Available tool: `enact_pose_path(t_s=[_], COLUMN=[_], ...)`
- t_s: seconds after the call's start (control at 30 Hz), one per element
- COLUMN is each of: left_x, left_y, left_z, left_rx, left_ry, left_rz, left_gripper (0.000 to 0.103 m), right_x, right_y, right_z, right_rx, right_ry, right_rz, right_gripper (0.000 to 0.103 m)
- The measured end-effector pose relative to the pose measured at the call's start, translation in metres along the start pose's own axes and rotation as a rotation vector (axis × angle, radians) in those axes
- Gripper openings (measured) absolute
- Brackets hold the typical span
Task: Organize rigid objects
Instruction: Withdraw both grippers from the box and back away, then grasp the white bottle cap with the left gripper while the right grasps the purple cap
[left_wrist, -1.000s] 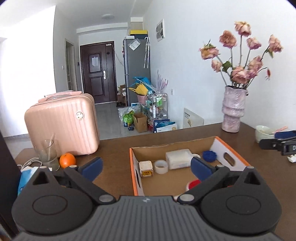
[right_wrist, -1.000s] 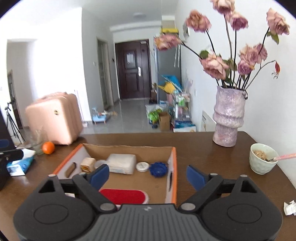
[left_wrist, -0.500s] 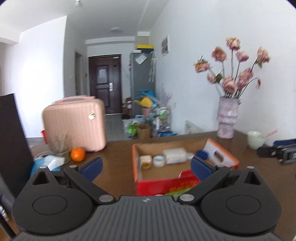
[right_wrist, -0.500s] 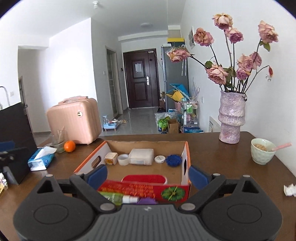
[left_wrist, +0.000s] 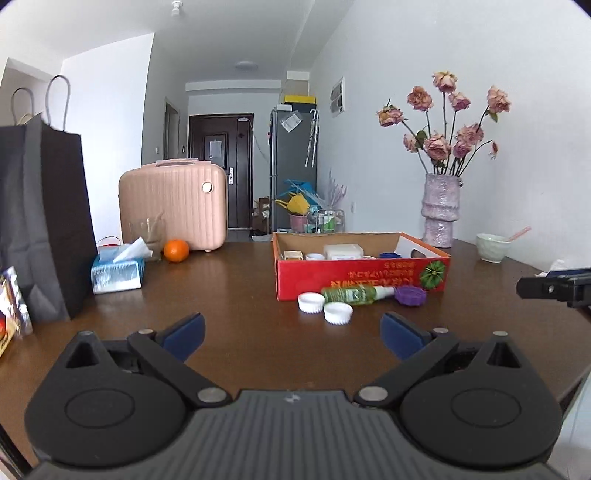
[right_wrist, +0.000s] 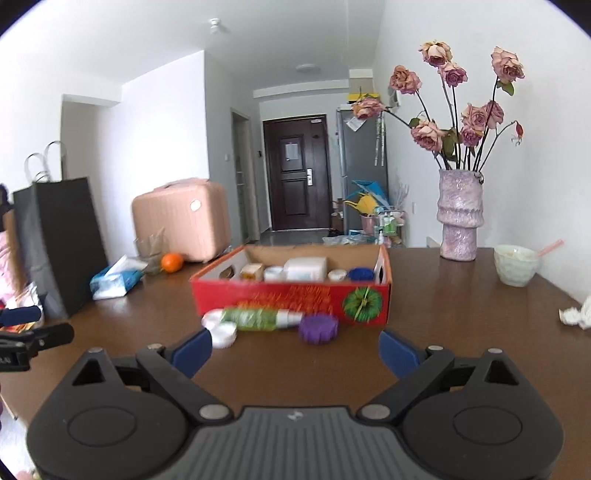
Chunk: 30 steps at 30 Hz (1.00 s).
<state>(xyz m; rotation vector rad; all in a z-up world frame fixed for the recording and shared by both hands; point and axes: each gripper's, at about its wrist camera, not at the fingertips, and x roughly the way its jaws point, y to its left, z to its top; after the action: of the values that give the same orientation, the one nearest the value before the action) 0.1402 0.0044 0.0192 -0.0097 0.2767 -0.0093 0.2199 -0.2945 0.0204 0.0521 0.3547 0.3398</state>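
A red cardboard box (left_wrist: 360, 275) (right_wrist: 291, 299) sits mid-table with several small items inside: a white case (left_wrist: 342, 252), a blue lid (left_wrist: 388, 255), small jars. In front of it lie a green bottle (left_wrist: 356, 294) (right_wrist: 255, 318), a purple lid (left_wrist: 410, 295) (right_wrist: 318, 328) and two white lids (left_wrist: 311, 302) (left_wrist: 337, 312). My left gripper (left_wrist: 291, 334) stands open, well short of these, nothing between its blue pads. My right gripper (right_wrist: 294, 347) is open too, near the purple lid, holding nothing. The right gripper's tip shows in the left wrist view (left_wrist: 554, 288).
A brown table (left_wrist: 229, 295) carries a dark paper bag (left_wrist: 44, 221), tissue pack (left_wrist: 118, 269), orange (left_wrist: 176, 250), pink suitcase (left_wrist: 173, 206), vase of roses (left_wrist: 441, 214), pale bowl (left_wrist: 493, 246) and crumpled paper (right_wrist: 576, 315). The table's edge runs at the right.
Both grippers have pulled back from above the box and sunk lower. The box looks smaller and farther, and the bottle and lids in front of it have come into sight.
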Motion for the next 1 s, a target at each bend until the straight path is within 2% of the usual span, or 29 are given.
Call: enact_pose_path(t_s=[0.07, 0.17, 0.4, 0.53, 0.67, 0.77, 0.87, 0.93, 1.0], left_x=[-0.005, 0.003, 0.034, 0.058, 0.094, 0.128, 0.175, 0.206, 0.229], left_y=[0.0, 0.0, -0.006, -0.013, -0.019, -0.027, -0.033, -0.037, -0.038], left_z=[-0.015, -0.021, -0.017, -0.017, -0.009, 0.004, 0.016, 0.021, 0.023], left_rx=[-0.041, -0.048, -0.057, -0.03, -0.05, -0.009, 0.022, 0.02, 0.005], left_ry=[0.061, 0.15, 0.196, 0.234, 0.279, 0.257, 0.307, 0.363, 0.394], left_rz=[0.012, -0.038, -0.084, -0.066, -0.082, -0.11, -0.143, -0.154, -0.16], left_gripper=[0.103, 0.103, 0.103, 0.103, 0.103, 0.103, 0.102, 0.093, 0.088], right_x=[-0.013, -0.02, -0.002, 0.018, 0.048, 0.078, 0.114, 0.142, 0.171], right_y=[-0.001, -0.005, -0.006, -0.008, -0.011, -0.017, -0.021, -0.023, -0.026], right_z=[-0.017, -0.035, -0.043, -0.041, -0.035, -0.023, -0.005, 0.006, 0.014], right_rx=[0.015, 0.067, 0.05, 0.033, 0.026, 0.023, 0.002, -0.019, -0.018], right_ry=[0.021, 0.071, 0.109, 0.142, 0.172, 0.199, 0.217, 0.238, 0.265], right_rz=[0.028, 0.054, -0.013, -0.037, -0.037, -0.056, -0.05, -0.045, -0.045], right_gripper=[0.098, 0.098, 0.098, 0.098, 0.098, 0.096, 0.096, 0.094, 0.089])
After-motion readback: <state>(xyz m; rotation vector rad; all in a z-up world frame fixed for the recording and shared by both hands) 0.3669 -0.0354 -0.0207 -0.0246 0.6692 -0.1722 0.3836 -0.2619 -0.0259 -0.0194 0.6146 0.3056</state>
